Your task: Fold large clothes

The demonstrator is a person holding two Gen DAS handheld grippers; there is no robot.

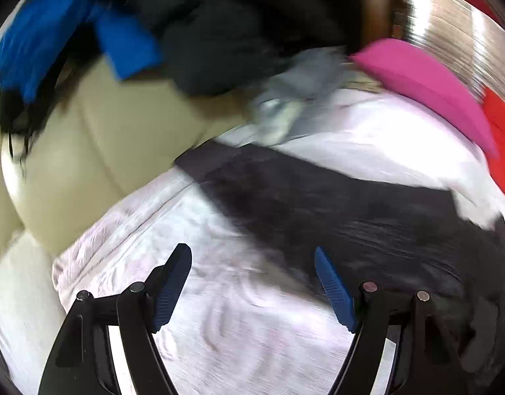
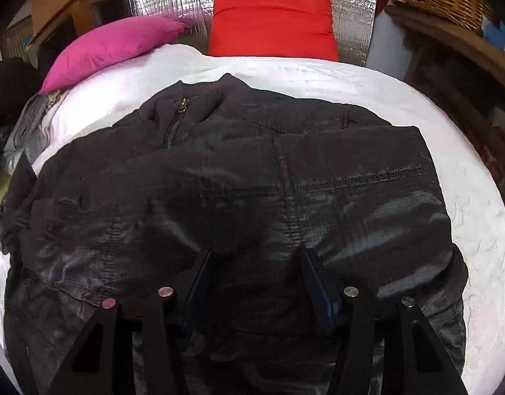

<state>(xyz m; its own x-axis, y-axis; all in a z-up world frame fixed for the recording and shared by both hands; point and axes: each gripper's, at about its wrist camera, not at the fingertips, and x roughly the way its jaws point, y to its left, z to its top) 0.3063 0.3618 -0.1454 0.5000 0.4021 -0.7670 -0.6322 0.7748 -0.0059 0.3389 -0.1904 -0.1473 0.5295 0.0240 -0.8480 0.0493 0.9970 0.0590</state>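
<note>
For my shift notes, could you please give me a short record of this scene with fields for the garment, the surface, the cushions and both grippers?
garment: black jacket, spread on the bed, zipper towards the cushions
surface: white sheet
cushions: pink cushion and red cushion side by side at the far edge
left gripper: jaws open, nothing between them, above the sheet beside the jacket; view blurred
right gripper: jaws apart, low over the jacket; grip cannot be told
</note>
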